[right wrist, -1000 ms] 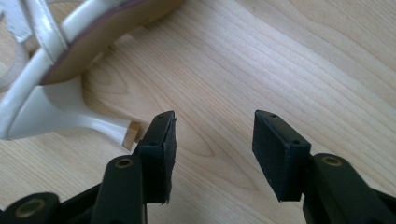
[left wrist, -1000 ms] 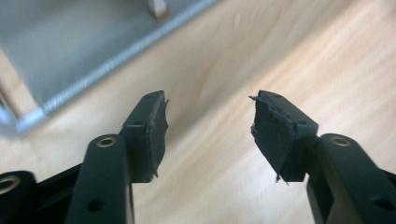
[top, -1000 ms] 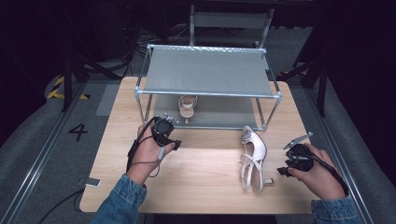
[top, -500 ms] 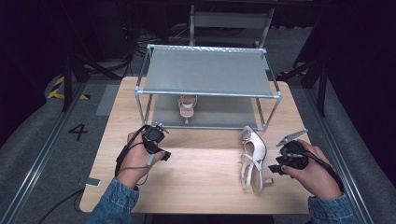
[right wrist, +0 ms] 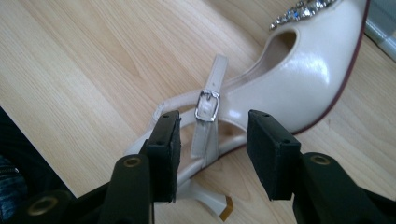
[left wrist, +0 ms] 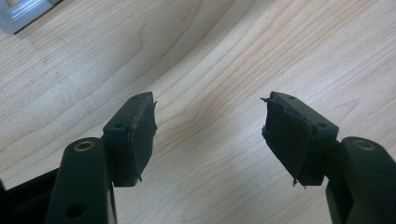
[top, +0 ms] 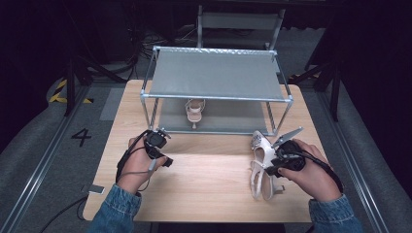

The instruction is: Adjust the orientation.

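high view: above, facing forward-down | gripper views: close, along jaws | shared: table [top: 209, 165]

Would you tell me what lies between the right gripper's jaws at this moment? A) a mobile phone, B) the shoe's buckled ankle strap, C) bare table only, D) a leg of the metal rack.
B: in the right gripper view the buckled strap of the cream high-heeled shoe stands between the pads of the right gripper, which do not yet press on it.
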A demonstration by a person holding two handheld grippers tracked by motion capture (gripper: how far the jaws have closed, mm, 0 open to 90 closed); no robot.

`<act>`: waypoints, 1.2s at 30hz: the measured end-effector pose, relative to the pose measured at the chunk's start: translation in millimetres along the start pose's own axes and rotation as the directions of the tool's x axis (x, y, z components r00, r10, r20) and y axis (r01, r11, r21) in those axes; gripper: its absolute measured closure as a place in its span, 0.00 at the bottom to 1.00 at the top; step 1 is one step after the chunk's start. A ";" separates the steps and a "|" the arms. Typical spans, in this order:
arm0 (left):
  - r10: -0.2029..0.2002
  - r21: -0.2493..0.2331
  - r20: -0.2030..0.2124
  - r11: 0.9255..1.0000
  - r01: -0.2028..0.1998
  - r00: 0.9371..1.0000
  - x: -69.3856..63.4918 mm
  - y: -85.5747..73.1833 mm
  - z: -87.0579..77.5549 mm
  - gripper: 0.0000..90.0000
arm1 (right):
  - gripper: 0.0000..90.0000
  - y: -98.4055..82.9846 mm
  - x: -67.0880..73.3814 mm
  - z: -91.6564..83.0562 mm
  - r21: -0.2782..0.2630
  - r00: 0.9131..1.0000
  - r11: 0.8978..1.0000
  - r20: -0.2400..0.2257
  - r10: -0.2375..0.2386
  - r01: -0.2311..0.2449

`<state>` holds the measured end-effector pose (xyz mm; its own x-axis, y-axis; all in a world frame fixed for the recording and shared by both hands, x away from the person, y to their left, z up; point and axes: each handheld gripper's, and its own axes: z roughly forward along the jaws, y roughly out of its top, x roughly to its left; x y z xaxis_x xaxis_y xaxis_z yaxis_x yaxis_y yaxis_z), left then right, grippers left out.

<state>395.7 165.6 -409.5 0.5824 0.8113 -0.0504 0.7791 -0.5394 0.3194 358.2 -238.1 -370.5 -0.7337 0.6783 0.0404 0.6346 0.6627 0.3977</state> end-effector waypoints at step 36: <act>0.027 -0.007 0.034 1.000 -0.026 0.999 3.3 1.9 3.2 0.36 | 0.89 1.0 -13.5 -9.8 0.044 0.997 0.998 0.063 0.037 -0.040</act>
<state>399.9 166.6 -412.1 0.6103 0.7887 -0.0737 0.7618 -0.5590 0.3273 366.3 -249.7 -361.6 -0.6929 0.7210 -0.0032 0.6734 0.6487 0.3547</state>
